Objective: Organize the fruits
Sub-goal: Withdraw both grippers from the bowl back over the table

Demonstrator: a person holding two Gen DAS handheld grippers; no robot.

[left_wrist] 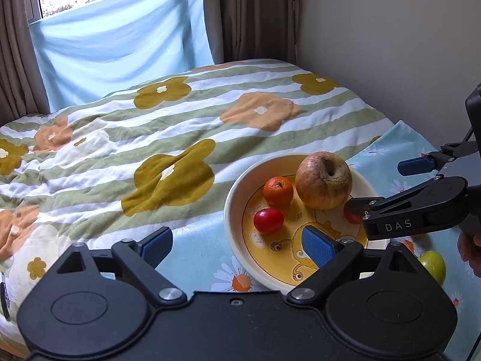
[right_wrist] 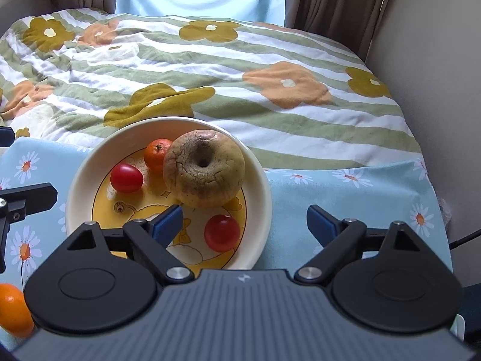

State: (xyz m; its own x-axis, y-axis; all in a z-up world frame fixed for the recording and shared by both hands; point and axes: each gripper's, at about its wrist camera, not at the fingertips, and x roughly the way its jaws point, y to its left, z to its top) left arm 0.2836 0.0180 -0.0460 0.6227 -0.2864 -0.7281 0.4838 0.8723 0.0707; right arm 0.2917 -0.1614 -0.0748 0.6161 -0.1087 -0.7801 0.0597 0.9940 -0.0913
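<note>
A cream bowl point(left_wrist: 231, 210) with a yellow cartoon bottom holds a wrinkled apple point(left_wrist: 323, 180), a small orange point(left_wrist: 278, 191) and two red tomatoes point(left_wrist: 268, 220). In the right wrist view the bowl point(right_wrist: 258, 177) holds the same apple point(right_wrist: 204, 170), orange point(right_wrist: 156, 153) and tomatoes point(right_wrist: 126, 178), point(right_wrist: 222, 233). My left gripper point(left_wrist: 237, 245) is open and empty at the bowl's near left rim. My right gripper point(right_wrist: 245, 222) is open and empty, just above the near tomato in the bowl. It also shows in the left wrist view point(left_wrist: 387, 183).
The bowl stands on a light blue daisy cloth point(right_wrist: 345, 210) in front of a flowered quilt point(right_wrist: 240, 69). A green apple point(left_wrist: 433, 266) lies to the right of the bowl. A loose orange point(right_wrist: 12, 310) lies at the near left. A wall point(right_wrist: 445, 60) stands to the right.
</note>
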